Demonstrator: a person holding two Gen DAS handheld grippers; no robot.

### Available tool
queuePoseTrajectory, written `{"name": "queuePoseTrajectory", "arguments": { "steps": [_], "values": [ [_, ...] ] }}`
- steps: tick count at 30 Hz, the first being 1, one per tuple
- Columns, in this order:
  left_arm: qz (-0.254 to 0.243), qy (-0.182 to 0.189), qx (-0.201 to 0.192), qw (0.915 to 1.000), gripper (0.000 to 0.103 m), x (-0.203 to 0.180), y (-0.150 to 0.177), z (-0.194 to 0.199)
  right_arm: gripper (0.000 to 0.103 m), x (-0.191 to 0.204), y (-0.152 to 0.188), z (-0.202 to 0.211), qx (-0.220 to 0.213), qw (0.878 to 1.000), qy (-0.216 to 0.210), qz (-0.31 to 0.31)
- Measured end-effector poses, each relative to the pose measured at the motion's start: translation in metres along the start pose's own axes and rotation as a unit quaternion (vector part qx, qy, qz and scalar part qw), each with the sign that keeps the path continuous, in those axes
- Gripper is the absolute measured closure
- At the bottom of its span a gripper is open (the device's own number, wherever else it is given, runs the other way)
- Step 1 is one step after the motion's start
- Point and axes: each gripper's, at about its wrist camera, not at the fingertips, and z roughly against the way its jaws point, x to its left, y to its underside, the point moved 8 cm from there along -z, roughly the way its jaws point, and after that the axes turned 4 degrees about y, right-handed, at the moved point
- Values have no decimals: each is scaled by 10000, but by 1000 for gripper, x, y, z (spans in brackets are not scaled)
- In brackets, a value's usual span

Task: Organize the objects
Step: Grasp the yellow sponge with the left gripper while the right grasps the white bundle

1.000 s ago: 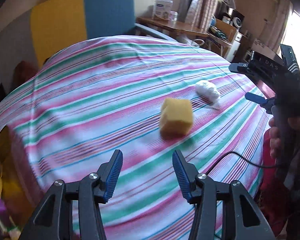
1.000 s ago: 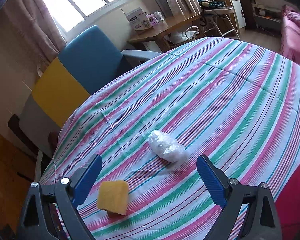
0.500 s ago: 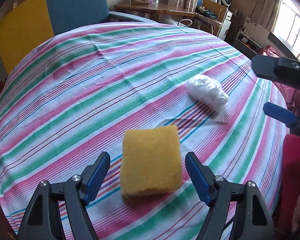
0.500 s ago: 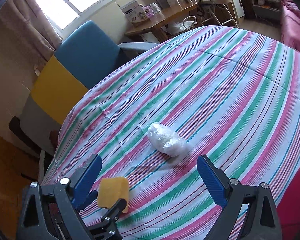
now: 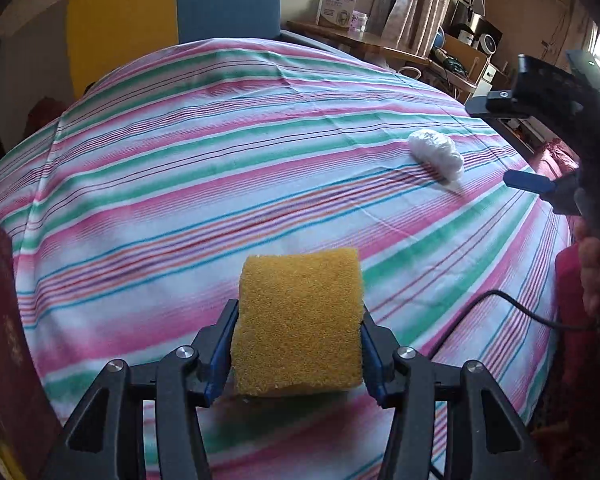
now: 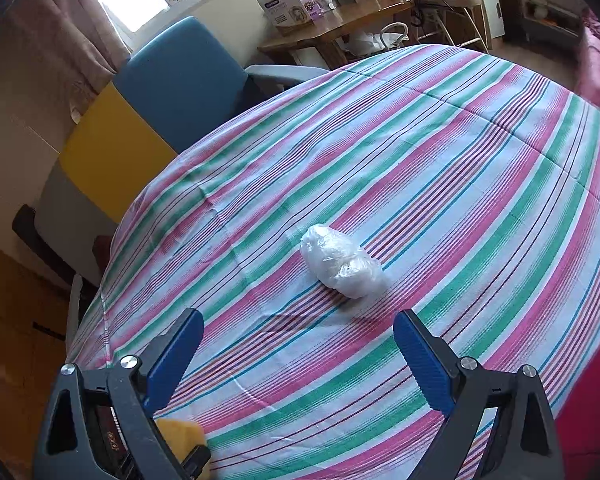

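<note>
The yellow sponge (image 5: pixel 298 322) is showing a coarse, porous face and softly rounded corners; it is sitting squeezed between the blue pads of the left gripper (image 5: pixel 296 344), whose jaws have just been closing onto its 2 sides, low over the near part of the striped cloth (image 5: pixel 204 168). The white plastic-wrapped bundle (image 6: pixel 340 262) is looking crinkled and egg-shaped, lying on the cloth ahead of the right gripper (image 6: pixel 300 354), whose jaws are standing wide with nothing between them. Sponge and bundle are lying well apart. The cloth is spreading bare over most of the surface, dropping away at the far edge toward a blue and yellow chair (image 5: pixel 172 16). A black cable (image 5: pixel 496 304) is trailing over the right-hand edge. Counting: 1 sponge, 1 bundle, 2 grippers, 1 cable.
</note>
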Motion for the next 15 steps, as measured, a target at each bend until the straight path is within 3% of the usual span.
{"name": "queuePoseTrajectory", "arguments": {
  "steps": [8, 11, 15],
  "values": [
    [-175, 100, -349, 9992, 49, -1, 15, 6, 6, 27, 22, -9, 227, 9955, 216, 900],
    [-263, 35, -365, 9990, 49, -3, 16, 3, 6, 37, 18, -4, 116, 9905, 372, 1318],
    [-134, 216, -407, 9988, 48, 1, 15, 3, 6, 35, -3, -11, 171, 9863, 719, 1478]
  ]
}}
